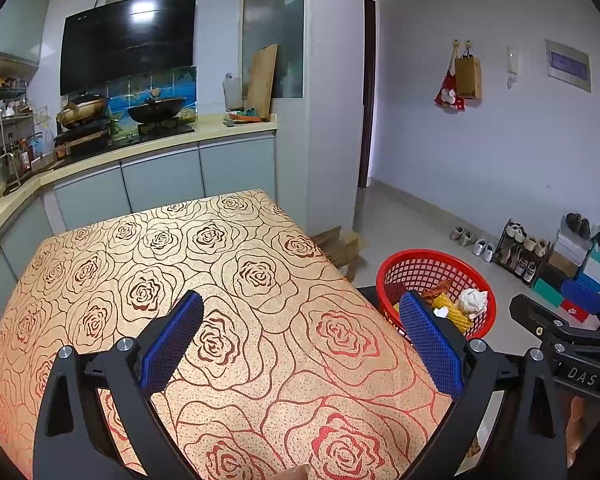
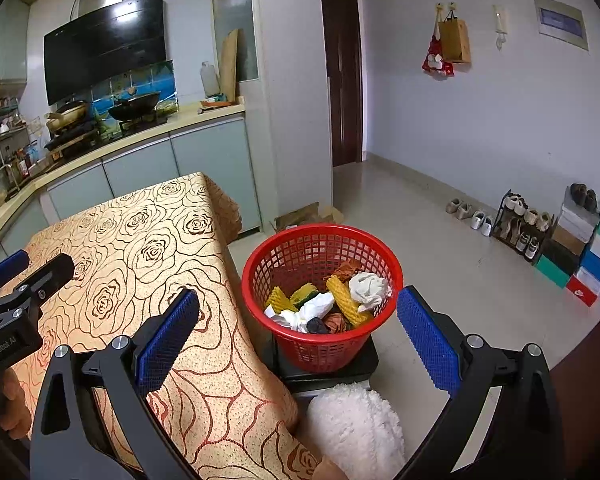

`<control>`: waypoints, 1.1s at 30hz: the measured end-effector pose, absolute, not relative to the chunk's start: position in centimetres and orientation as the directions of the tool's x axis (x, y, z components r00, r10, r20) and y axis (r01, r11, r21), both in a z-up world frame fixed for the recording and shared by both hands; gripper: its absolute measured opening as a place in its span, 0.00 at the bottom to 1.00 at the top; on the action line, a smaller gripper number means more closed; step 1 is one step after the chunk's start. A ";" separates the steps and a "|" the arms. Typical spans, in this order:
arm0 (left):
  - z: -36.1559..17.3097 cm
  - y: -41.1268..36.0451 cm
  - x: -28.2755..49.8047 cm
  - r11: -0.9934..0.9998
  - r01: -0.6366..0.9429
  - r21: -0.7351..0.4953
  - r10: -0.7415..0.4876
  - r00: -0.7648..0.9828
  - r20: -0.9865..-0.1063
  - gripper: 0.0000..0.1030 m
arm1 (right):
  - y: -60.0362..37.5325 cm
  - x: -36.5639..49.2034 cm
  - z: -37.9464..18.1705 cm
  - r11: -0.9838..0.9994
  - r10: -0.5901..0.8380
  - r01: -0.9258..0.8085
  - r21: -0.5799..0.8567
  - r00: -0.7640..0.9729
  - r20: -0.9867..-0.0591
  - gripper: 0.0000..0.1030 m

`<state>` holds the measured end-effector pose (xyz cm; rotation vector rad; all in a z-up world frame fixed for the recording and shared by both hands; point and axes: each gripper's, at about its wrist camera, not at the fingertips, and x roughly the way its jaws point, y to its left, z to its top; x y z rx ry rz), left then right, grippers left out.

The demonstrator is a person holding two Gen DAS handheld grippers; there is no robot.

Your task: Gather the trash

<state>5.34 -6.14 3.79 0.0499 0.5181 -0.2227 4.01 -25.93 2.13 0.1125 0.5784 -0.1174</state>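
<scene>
The red mesh basket (image 2: 322, 276) is sitting just beside the rose-patterned tablecloth (image 2: 140, 248), holding crumpled tissues (image 2: 370, 286), yellow foam netting (image 2: 346, 298) and wrappers. Both the left gripper (image 1: 300, 340) and right gripper (image 2: 298, 332) are hanging spread wide, empty. Such scraps look light and squashy; pinching a bunched fold should do.

Both tongs (image 1: 300, 320) (image 2: 298, 320) wide apart, empty
</scene>
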 end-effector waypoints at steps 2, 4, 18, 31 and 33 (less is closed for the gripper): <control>3.8 -6.2 5.4 0.975 0.223 -0.008 -0.198 0.845 -0.496 0.92 | -25.9 4.0 2.2 0.987 -0.079 0.142 0.074 0.831 -0.551 0.94; 3.8 -6.2 5.4 0.975 0.223 -0.009 -0.198 0.845 -0.496 0.92 | -25.9 3.9 2.2 0.987 -0.078 0.143 0.075 0.830 -0.552 0.94; 3.7 -6.2 5.4 0.975 0.223 -0.009 -0.198 0.845 -0.497 0.92 | -25.9 3.8 2.2 0.987 -0.079 0.143 0.074 0.830 -0.552 0.94; 3.5 -6.4 5.4 0.974 0.226 -0.005 -0.199 0.845 -0.496 0.92 | -25.8 3.7 2.1 0.987 -0.078 0.143 0.075 0.828 -0.555 0.94; 3.5 -6.4 5.4 0.974 0.225 -0.003 -0.197 0.846 -0.496 0.92 | -25.8 3.6 2.1 0.987 -0.078 0.142 0.074 0.828 -0.555 0.94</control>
